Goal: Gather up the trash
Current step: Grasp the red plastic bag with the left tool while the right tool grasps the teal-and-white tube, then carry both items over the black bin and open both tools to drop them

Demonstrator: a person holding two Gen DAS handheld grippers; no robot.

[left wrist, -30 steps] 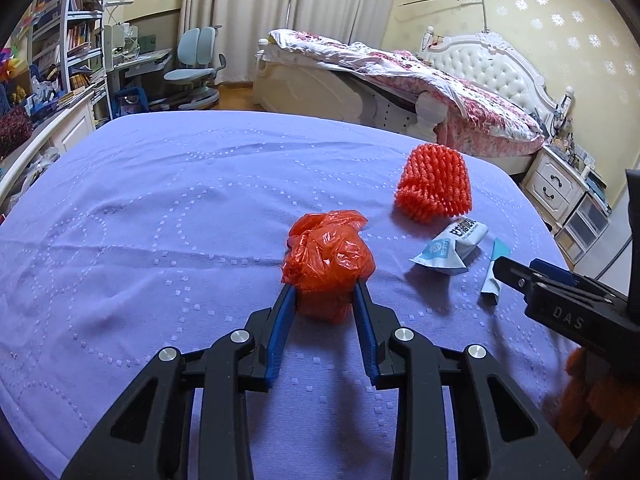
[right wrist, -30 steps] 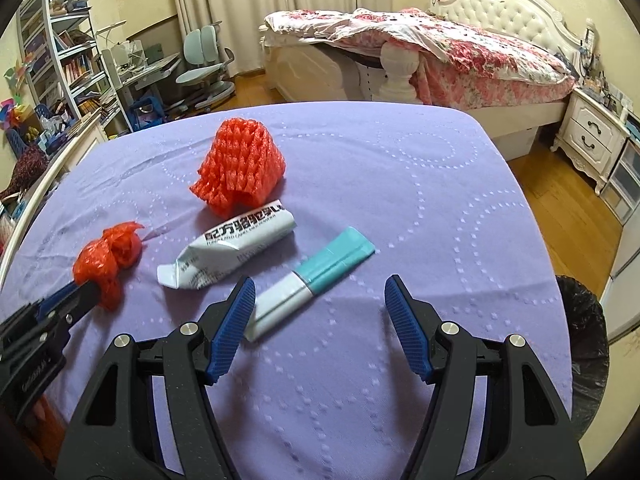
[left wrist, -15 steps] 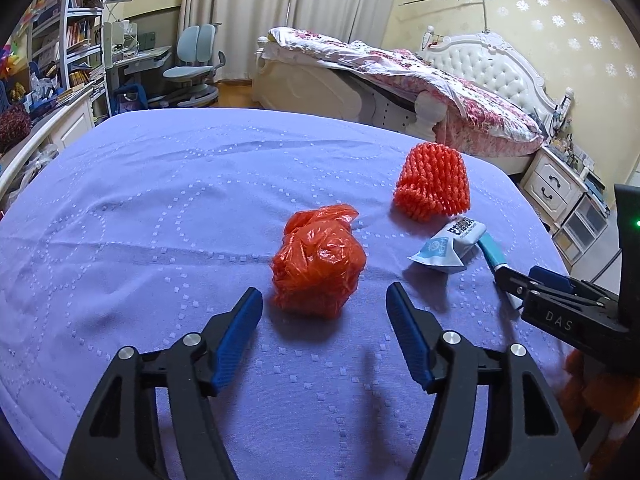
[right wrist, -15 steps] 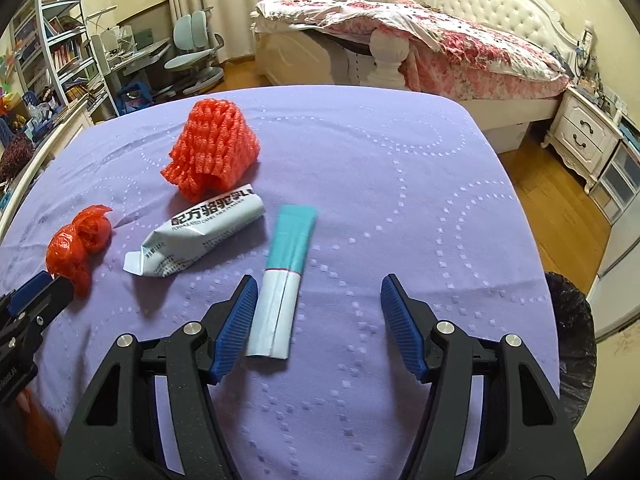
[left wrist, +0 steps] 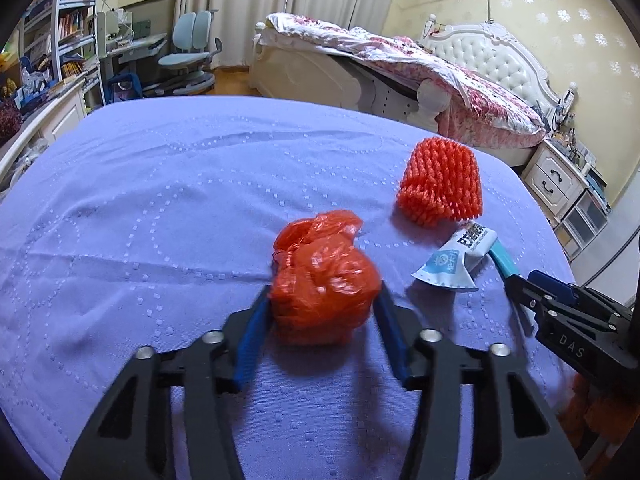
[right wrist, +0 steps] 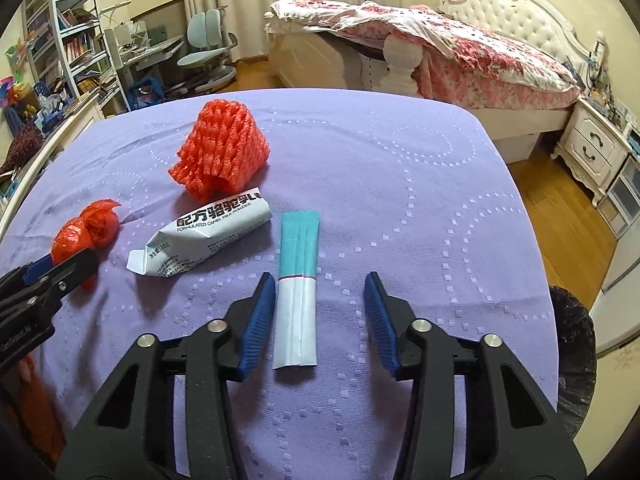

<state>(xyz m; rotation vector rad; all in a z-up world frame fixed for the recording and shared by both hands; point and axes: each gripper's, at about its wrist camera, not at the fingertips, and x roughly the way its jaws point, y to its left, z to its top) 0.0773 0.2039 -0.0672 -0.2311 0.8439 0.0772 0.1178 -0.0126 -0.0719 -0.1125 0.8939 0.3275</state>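
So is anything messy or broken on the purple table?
Nothing looks broken or spilled. It is just loose trash: a crumpled red plastic bag between the left gripper's fingers, a red foam net, a torn-open milk powder packet and a teal sachet.

A home bedroom. A white tufted-headboard bed [right wrist: 460, 40] with floral pink bedding stands behind. A white bookshelf [right wrist: 76, 40], pale blue desk chair [right wrist: 206, 52] and white nightstand [right wrist: 596, 152] surround it.
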